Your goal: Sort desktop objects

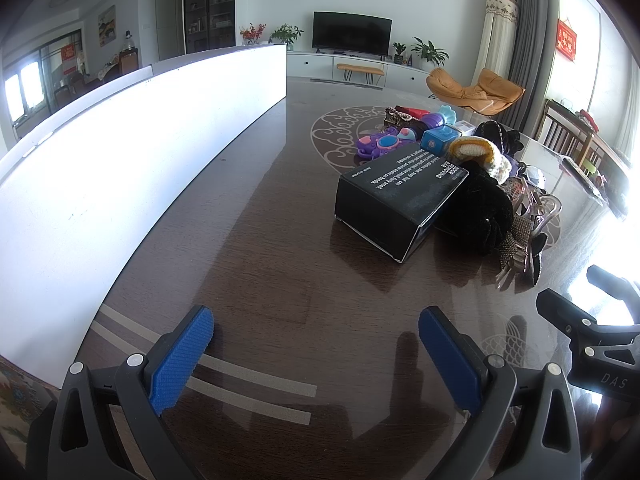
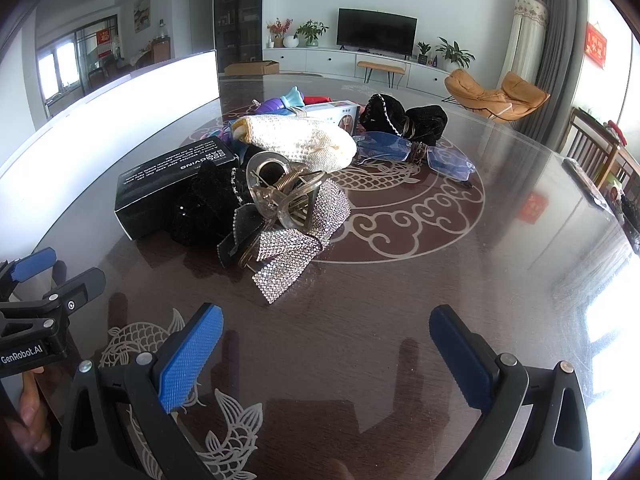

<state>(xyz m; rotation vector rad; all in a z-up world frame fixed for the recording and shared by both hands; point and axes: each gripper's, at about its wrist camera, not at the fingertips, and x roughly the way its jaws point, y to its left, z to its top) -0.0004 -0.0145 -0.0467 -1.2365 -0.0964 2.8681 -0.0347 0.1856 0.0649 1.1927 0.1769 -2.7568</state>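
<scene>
- A dark glass-topped table (image 2: pixel 460 280) is lying under both tongs.
- Left gripper (image 1: pixel 316 344) is hovering spread wide, gripping nothing; black box (image 1: pixel 400 204) ahead.
- Right gripper (image 2: pixel 326 344) is gaping empty, rhinestone bow (image 2: pixel 296 240) just ahead.

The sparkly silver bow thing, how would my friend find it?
Look at the dark round table with white swirls. At the near edge of the pile, right of the black box, lies the rhinestone bow under a clear hair claw. Nothing else glitters silver.
</scene>
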